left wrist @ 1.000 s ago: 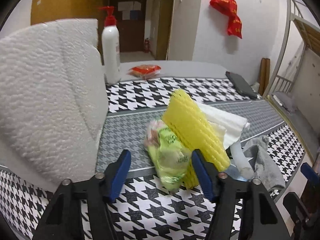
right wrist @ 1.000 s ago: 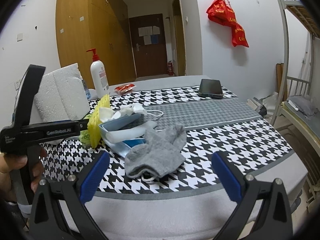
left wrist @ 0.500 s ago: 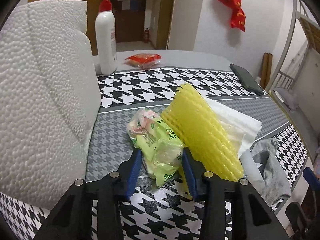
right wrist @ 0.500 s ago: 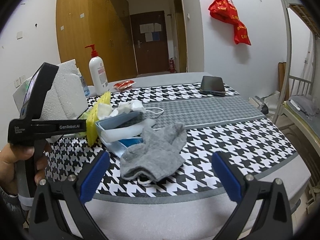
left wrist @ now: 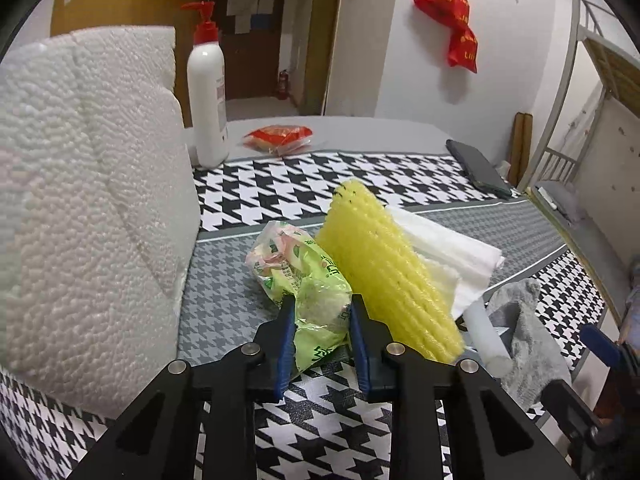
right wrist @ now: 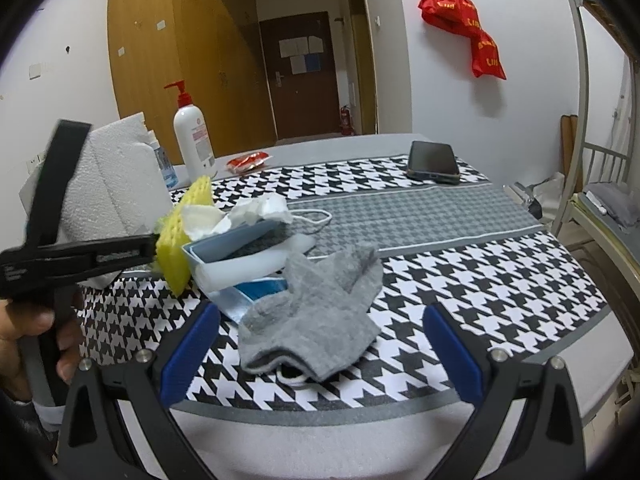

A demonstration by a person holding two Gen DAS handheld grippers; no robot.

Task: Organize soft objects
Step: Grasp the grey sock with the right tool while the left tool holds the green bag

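Note:
My left gripper (left wrist: 322, 322) is shut on a crumpled green plastic bag (left wrist: 306, 276) that lies on the houndstooth cloth (left wrist: 280, 188), next to a yellow foam net (left wrist: 384, 268). White foam sheets (left wrist: 448, 248) and a grey sock (left wrist: 520, 332) lie to its right. In the right wrist view my right gripper (right wrist: 320, 344) is open and empty, low over the grey sock (right wrist: 316, 312). The yellow foam net (right wrist: 180, 240), a blue-and-white mask pile (right wrist: 244, 256) and white tissue (right wrist: 260, 208) sit behind the sock. The left gripper's body (right wrist: 76, 260) hides the bag there.
A big white foam block (left wrist: 80, 200) stands at the left. A pump bottle (left wrist: 208, 92) and a red packet (left wrist: 278, 138) stand at the back, a black phone (right wrist: 434, 160) at the far right. A bunk bed frame (right wrist: 592, 152) is beyond the table's right edge.
My left gripper moved forward and closed its jaws on the green bag. The right gripper stayed open over the sock with little movement.

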